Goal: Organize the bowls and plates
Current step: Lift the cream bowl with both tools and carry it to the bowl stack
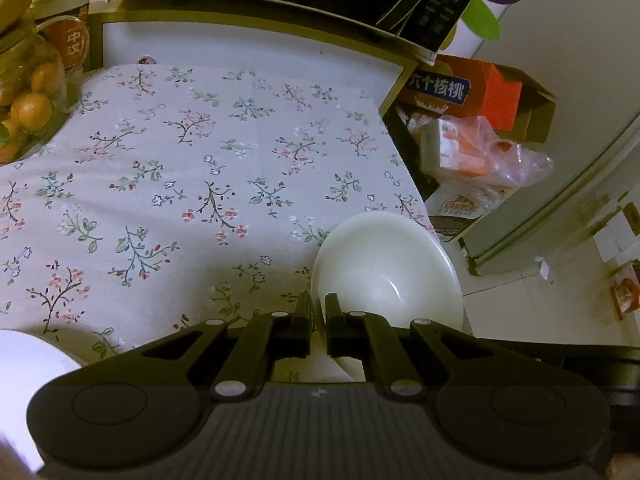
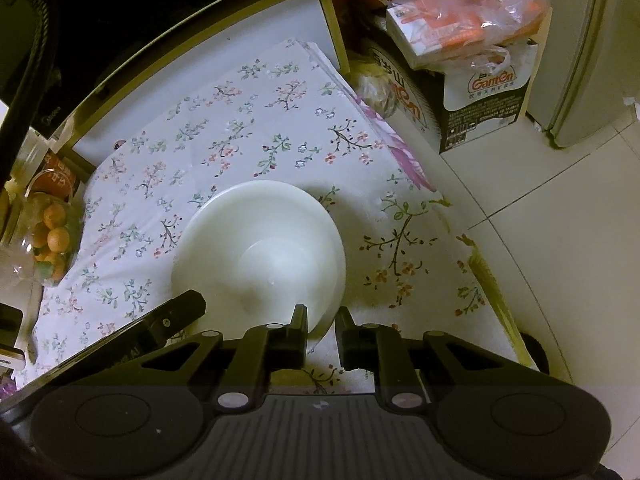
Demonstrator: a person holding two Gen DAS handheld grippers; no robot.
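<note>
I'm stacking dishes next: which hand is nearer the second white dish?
Left. The white dish lies right beside the left gripper; the right gripper view lacks it. Both pinch the bowl rim.

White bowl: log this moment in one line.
left tool: shut on white bowl | right tool: shut on white bowl | surface: floral tablecloth

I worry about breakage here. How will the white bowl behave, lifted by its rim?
The bowl looks like glazed ceramic: stiff, probably fragile if dropped. Its glossy surface may be slippery, and the left gripper and right gripper each pinch only the thin rim. It sits near the table edge, so a slip could send it to the floor.
</note>
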